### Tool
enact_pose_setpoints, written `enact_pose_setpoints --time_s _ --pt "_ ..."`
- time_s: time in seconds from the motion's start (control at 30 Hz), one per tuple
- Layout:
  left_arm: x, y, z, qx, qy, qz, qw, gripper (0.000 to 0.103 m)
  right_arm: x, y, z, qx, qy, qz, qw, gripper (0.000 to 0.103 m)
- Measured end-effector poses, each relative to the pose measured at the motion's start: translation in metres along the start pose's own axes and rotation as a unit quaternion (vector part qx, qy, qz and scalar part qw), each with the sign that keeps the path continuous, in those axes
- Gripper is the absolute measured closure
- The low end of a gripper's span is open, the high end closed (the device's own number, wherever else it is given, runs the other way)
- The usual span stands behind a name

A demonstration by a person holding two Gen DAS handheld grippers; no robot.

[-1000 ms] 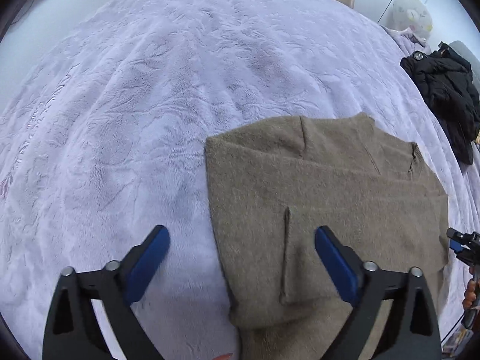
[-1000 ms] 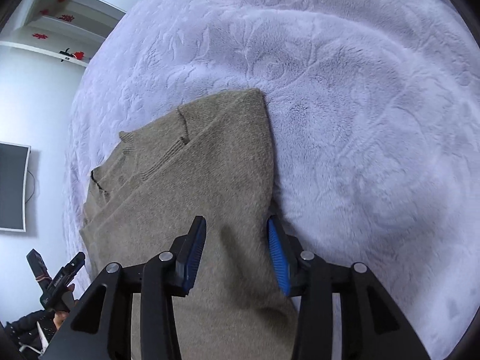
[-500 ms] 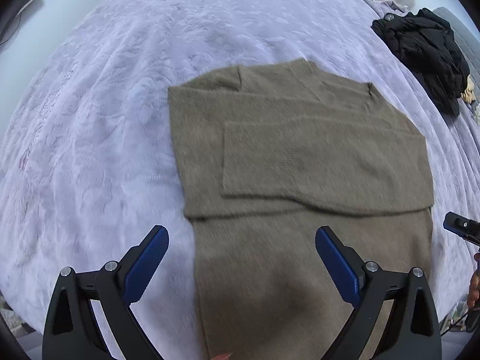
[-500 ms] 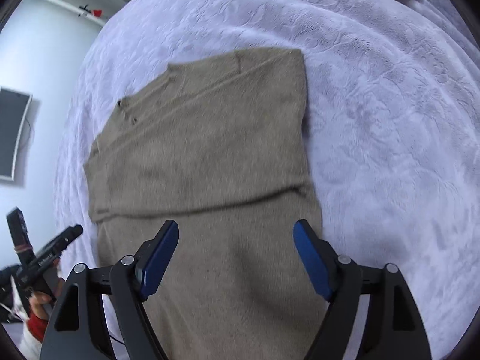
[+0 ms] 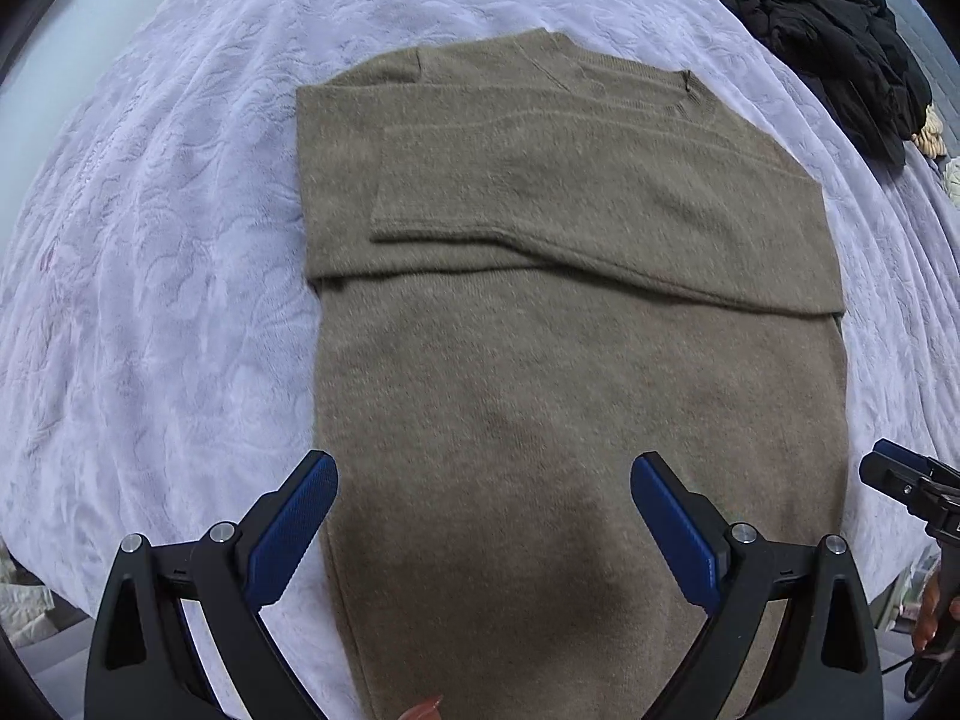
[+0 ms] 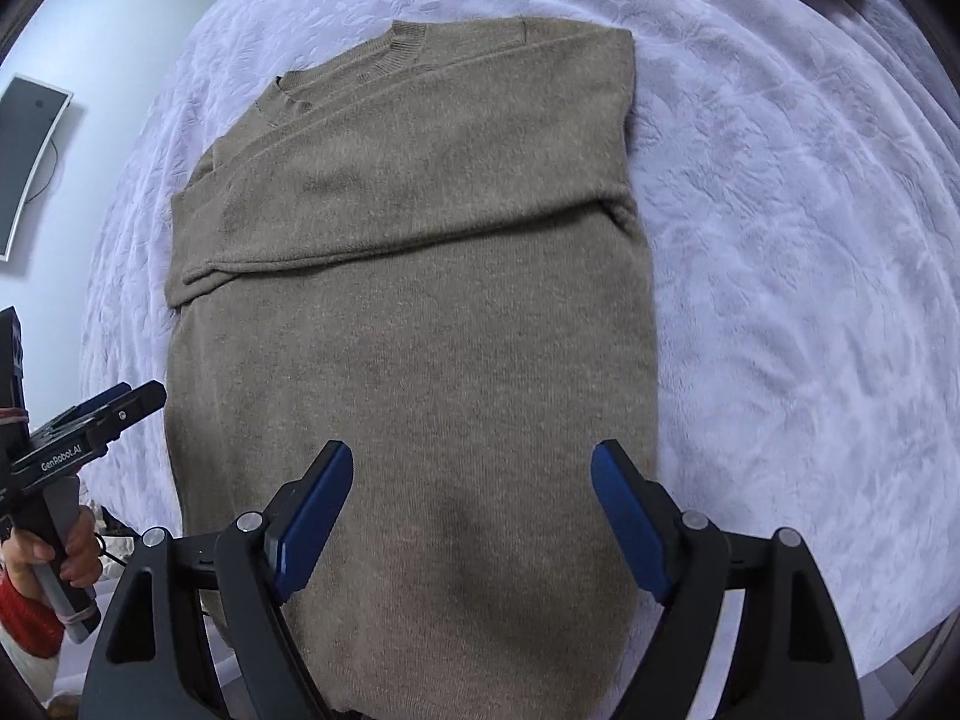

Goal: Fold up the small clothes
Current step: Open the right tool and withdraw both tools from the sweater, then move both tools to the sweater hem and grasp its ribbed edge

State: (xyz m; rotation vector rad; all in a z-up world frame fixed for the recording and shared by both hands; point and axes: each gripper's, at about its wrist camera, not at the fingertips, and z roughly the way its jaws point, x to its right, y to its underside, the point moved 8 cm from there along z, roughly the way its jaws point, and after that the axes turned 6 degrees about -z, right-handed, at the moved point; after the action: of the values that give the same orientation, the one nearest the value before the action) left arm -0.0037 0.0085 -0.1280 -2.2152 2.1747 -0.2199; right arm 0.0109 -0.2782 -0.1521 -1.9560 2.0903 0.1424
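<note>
Both of my grippers have backed off toward the near end of the sweater (image 5: 576,396) since a second ago, so far more of it shows, and the right gripper (image 6: 471,516) has let go of the folded edge it was pinching. Its jaws are opening now, with nothing pressed between them, only knit lying below. The left gripper (image 5: 483,531) hangs over the near part of the garment with its jaws wide apart and empty.

The sweater lies flat on the lilac bedspread (image 5: 180,240), collar (image 6: 402,48) at the far end, both sleeves (image 5: 600,204) folded across the chest, the body running toward me. A black jacket (image 5: 834,42) sits well apart at the far right.

By my reading the sleeves are done and the bottom-up fold is left. This knit looks soft, light and limp, so it will sag and drag on the plush cover. I would pinch the near hem at both corners, one gripper each, lift evenly, and carry it to the collar.
</note>
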Motion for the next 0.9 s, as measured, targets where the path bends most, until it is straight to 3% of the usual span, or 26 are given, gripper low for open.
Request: enact_pose_setpoints --time_s 0.4,0.9 --pt "0.014 0.023 0.003 -0.019 -0.032 0.026 0.9990 0.004 0.016 0.015 -0.002 -0.003 -0.015 0.034 0.999 0.019" --pt "0.021 0.073 0.008 -0.035 -0.048 -0.011 0.9981 0.004 0.033 0.031 0.004 -0.026 -0.021 -0.004 0.999 0.019"
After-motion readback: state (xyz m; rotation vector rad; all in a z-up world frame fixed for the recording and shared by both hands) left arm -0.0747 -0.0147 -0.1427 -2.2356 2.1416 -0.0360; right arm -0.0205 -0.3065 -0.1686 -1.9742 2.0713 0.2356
